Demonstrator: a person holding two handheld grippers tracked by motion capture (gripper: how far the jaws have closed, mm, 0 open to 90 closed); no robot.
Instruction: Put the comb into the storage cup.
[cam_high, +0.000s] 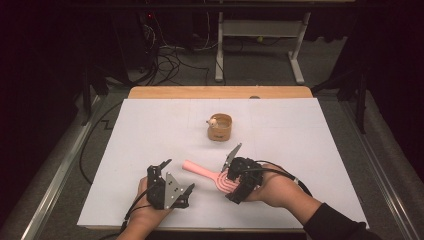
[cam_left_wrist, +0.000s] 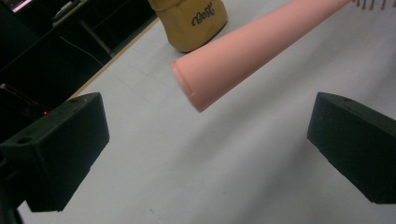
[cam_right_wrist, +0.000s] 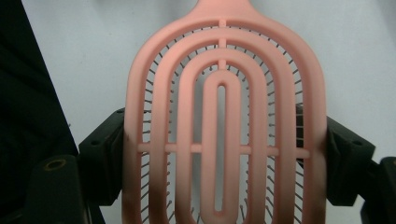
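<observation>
While the right claw (cam_right_wrist: 219, 154) clamps the pink hairbrush (cam_high: 212, 176) by its head, the left claw (cam_left_wrist: 205, 144), wide open and empty, should close squarely around the handle.

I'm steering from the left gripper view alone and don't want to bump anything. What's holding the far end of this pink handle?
Observer: The right tongs clamp the hairbrush by the two side edges of its head, bristles facing down.
Operator: And that tan cup behind it, is anything in it?
Observer: Yes, a small pale thing pokes up at the rim of the cup.
Operator: Is the cup close to the brush head?
Observer: No. From above, the cup stands apart, farther back on the white board, beyond the handle.
</observation>
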